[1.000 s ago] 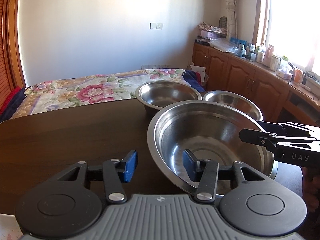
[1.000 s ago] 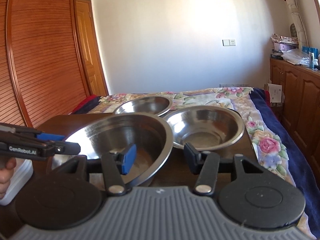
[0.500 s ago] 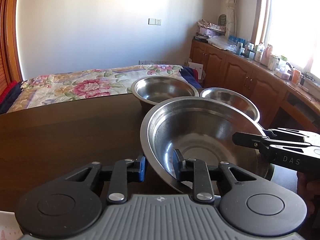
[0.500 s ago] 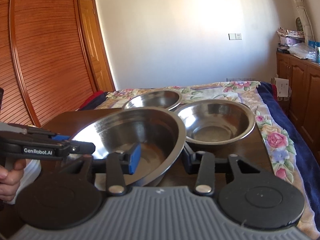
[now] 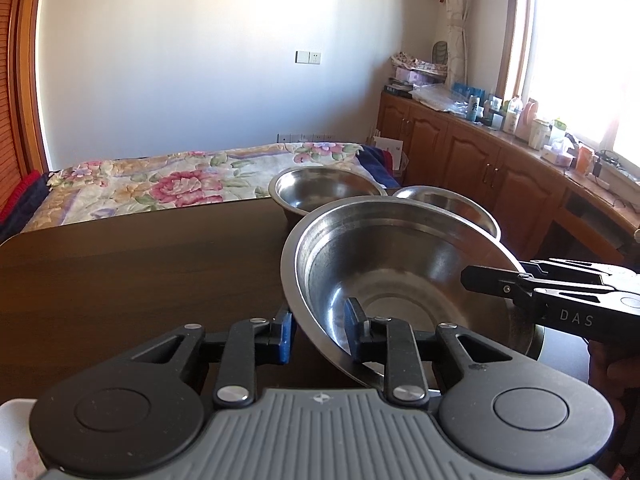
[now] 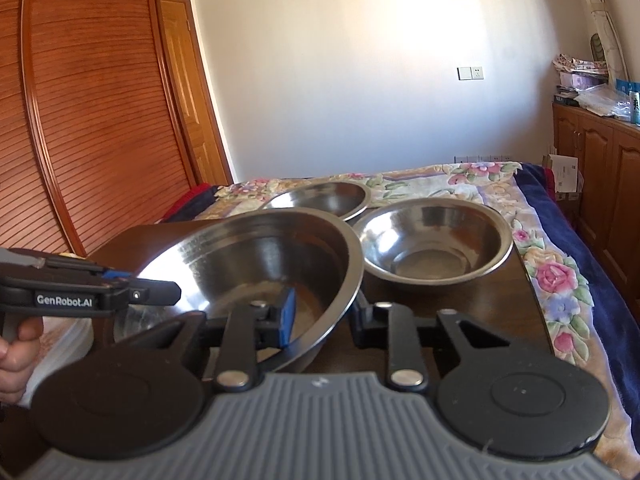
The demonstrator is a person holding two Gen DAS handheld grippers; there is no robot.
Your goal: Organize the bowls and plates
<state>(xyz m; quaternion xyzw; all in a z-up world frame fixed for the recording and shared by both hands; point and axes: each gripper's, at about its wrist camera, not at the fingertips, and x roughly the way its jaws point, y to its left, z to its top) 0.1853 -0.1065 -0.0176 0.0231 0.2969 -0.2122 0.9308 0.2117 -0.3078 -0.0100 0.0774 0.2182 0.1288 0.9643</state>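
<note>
My left gripper [image 5: 318,330] pinched one side of the big steel bowl [image 5: 400,264], one finger inside the rim and one outside. My right gripper [image 6: 320,316] was closing on the other side, the rim between its fingers. The bowl tipped over the near part of the dark table [image 5: 140,272], with two smaller bowls [image 6: 434,244] at the table's far edge.

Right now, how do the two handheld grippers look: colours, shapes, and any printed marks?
Each has a ribbed grey body, two round black discs and black jointed linkages with silver rivets. The left gripper has a blue pad and, seen side-on, white "GenRobot.AI" lettering. The right gripper also has a blue pad, and its side reads "DAS".
</note>
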